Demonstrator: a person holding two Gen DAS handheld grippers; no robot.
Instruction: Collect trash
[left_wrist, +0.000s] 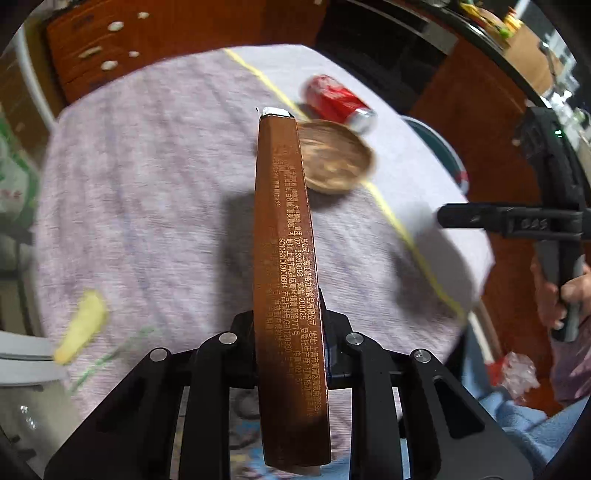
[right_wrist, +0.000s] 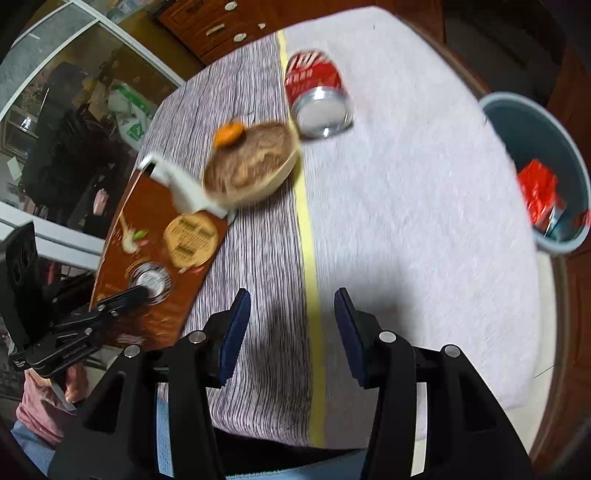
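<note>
My left gripper (left_wrist: 288, 325) is shut on a flat brown printed box (left_wrist: 286, 258), seen edge-on and held above the table. The right wrist view shows the box's face (right_wrist: 155, 258) at the left, with a left finger (right_wrist: 122, 295) across it. My right gripper (right_wrist: 291, 306) hangs open over the cloth with nothing between its blue pads (right_wrist: 234, 332). A red drink can (right_wrist: 317, 92) lies on its side beyond a wooden bowl (right_wrist: 255, 166). An orange scrap (right_wrist: 229, 134) sits at the bowl's rim. A blurred yellow scrap (left_wrist: 83, 325) lies near the cloth's left edge.
A grey bin (right_wrist: 517, 107) with red wrappers inside stands on the floor off the table's right edge. The table wears a lilac cloth (right_wrist: 406, 221) with a yellow stripe. A wooden cabinet (left_wrist: 166, 40) stands behind. A person's hand (left_wrist: 565, 291) holds the right gripper's handle.
</note>
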